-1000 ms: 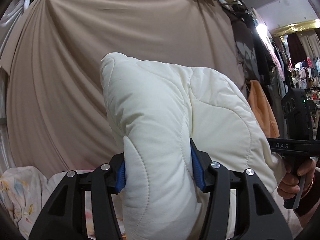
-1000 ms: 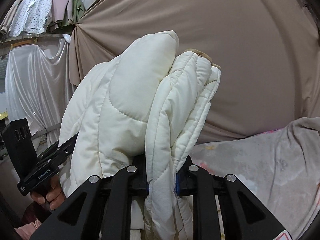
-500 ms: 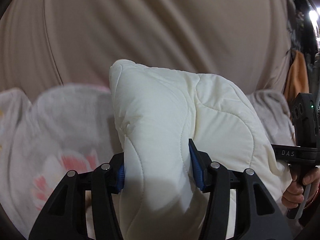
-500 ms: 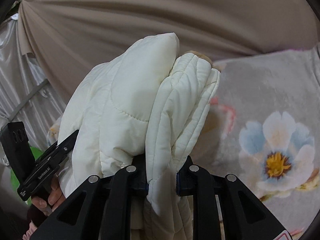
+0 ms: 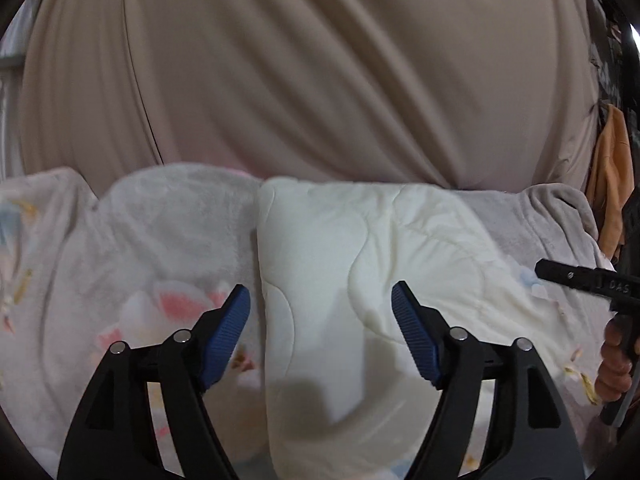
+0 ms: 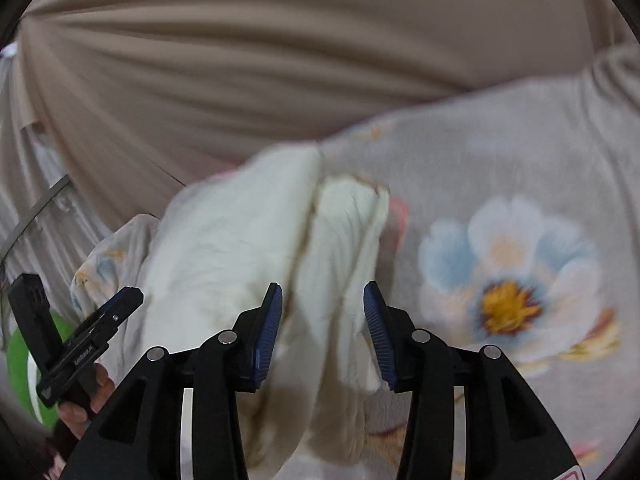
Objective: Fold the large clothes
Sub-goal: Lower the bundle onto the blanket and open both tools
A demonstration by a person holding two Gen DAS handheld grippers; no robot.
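Jacket [image 5: 360,264], folded, is laid at frame centre on the blanket [image 5: 132,240], framed by the released left gripper [image 5: 320,316] and released right gripper [image 6: 322,312].

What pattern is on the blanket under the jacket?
Large flowers on the pale grey blanket, clearest in the right wrist view.

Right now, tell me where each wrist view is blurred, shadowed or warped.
Left wrist view: the cream quilted jacket is fairly sharp; a dark shadow falls on its near end; the beige curtain bows with fisheye distortion. Right wrist view: the jacket is smeared by blur, while the right claw and the floral blanket look sharper.
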